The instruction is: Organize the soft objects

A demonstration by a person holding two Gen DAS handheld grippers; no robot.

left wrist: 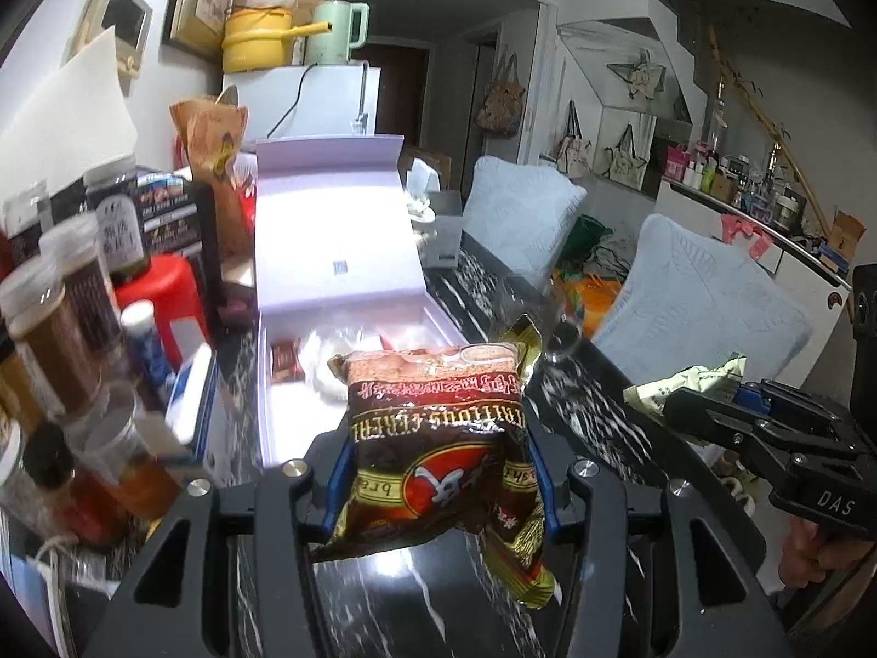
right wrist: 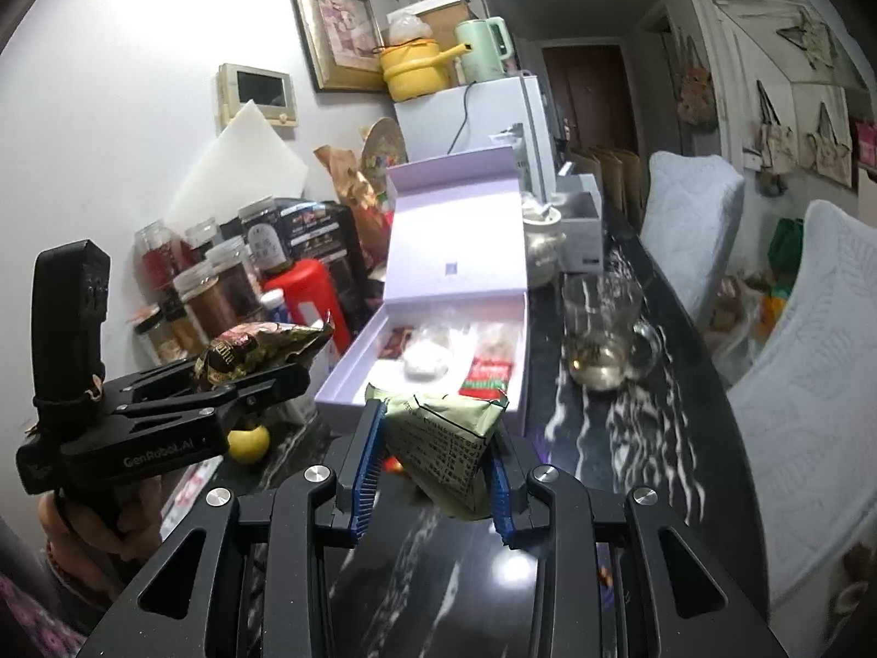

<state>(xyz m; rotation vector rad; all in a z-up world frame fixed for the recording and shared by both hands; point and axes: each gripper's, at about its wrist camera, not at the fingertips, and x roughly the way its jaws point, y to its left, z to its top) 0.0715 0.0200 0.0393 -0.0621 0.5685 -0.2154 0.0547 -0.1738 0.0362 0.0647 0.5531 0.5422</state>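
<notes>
My left gripper [left wrist: 438, 471] is shut on a brown and gold cereal packet [left wrist: 438, 444] and holds it above the dark marble counter, just short of the open white box [left wrist: 340, 252]. In the right wrist view the same packet [right wrist: 257, 351] shows in the left gripper at the left. My right gripper [right wrist: 433, 466] is shut on a pale green packet [right wrist: 444, 444], also held above the counter in front of the box [right wrist: 455, 230]. The green packet shows at the right of the left wrist view [left wrist: 685, 384]. The box holds a red packet [right wrist: 488, 373], a white pouch [right wrist: 425, 362] and a small brown sachet [left wrist: 285, 362].
Spice jars [left wrist: 60, 329], a red container [left wrist: 164, 301] and a dark carton crowd the counter's left. A glass cup [right wrist: 603, 329] with liquid stands right of the box. A yellow fruit [right wrist: 249, 444] lies under the left gripper. Two pale blue chairs [left wrist: 696, 296] line the right edge.
</notes>
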